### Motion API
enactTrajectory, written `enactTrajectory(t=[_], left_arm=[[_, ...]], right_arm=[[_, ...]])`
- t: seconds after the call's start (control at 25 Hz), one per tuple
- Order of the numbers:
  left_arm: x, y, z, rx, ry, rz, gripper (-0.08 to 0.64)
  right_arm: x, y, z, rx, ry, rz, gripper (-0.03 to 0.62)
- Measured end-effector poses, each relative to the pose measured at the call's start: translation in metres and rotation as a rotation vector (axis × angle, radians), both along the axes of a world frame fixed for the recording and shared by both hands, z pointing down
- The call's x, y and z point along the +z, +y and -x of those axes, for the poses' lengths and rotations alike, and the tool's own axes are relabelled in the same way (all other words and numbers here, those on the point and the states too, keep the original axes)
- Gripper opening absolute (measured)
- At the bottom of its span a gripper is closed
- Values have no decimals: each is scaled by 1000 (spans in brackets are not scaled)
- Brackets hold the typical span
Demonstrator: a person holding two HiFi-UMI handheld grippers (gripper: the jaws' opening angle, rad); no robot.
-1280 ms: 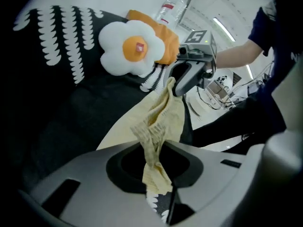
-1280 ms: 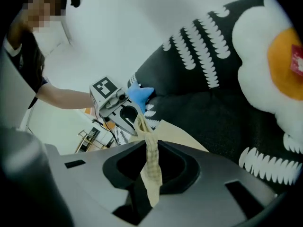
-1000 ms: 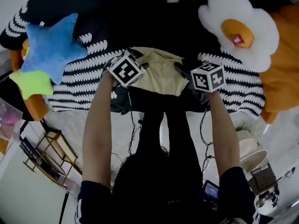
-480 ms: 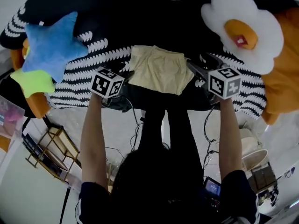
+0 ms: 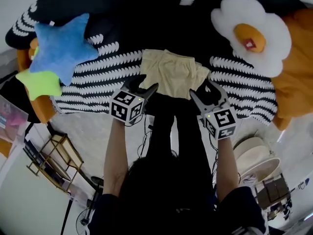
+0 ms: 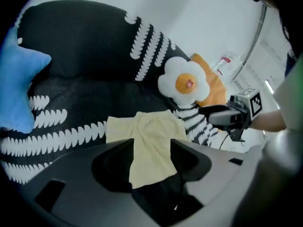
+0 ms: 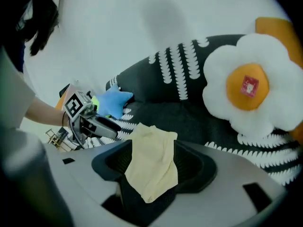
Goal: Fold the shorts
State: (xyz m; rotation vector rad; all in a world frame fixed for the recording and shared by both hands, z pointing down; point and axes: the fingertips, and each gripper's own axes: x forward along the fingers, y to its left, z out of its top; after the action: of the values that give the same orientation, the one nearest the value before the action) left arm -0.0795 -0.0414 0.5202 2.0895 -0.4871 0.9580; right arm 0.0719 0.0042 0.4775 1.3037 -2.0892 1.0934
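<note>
The pale yellow shorts point(image 5: 172, 74) lie folded and flat on the black, white-patterned sofa seat point(image 5: 98, 67), near its front edge. My left gripper point(image 5: 145, 86) hangs just in front of their near left corner, its jaws opening with nothing between them. My right gripper point(image 5: 204, 91) hovers off their near right corner, its jaws closing on nothing. In the left gripper view the shorts point(image 6: 147, 138) show beyond the gap of the jaws point(image 6: 151, 145), with the right gripper point(image 6: 222, 117) off to the side. The right gripper view shows the shorts point(image 7: 152, 157) likewise past its jaws point(image 7: 151, 148).
A blue star cushion point(image 5: 62, 49) and a green one point(image 5: 35, 82) sit at the sofa's left. A white fried-egg cushion point(image 5: 254, 33) and an orange cushion point(image 5: 296, 82) sit at the right. A wire rack point(image 5: 49, 160) and cables lie on the floor.
Both grippers have let go of the shorts' near edge, lifted and drawn back towards the person. The shorts stay folded on the seat.
</note>
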Motion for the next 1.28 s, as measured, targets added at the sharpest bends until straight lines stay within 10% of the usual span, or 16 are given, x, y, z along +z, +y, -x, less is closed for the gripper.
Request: enactTrajectory(t=[0.32,1.28], left_arm=[[-91,-34,-11,-240,79,-209,235],[-426,24,55,-287,202,-688,250]], right_arm=[[-84,-36,-13,86,129,-172,275],[-407,27,20,152,319,-602,278]])
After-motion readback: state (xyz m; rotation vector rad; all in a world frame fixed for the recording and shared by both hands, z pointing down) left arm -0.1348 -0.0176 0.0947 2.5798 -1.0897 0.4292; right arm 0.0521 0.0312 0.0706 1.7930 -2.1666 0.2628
